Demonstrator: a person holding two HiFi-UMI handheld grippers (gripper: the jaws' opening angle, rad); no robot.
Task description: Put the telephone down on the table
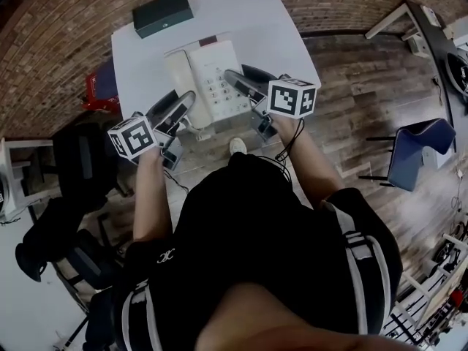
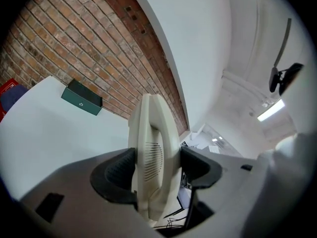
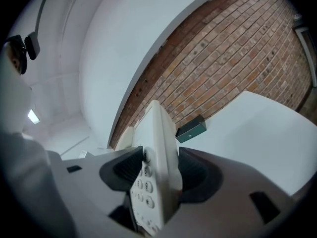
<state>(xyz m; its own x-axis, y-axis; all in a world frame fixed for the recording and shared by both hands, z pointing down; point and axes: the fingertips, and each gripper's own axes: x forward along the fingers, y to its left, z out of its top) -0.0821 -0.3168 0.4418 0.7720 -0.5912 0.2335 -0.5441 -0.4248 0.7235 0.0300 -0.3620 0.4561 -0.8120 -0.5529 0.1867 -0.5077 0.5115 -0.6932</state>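
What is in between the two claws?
The telephone. The left claw pinches its handset side, the right claw its keypad side; the head view shows it.

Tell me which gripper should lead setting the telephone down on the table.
Right, probably. The right gripper clamps the telephone at its keypad edge, the base itself. The left gripper seems to clamp the handset side, which could come loose. Hold both shut while lowering onto the table.
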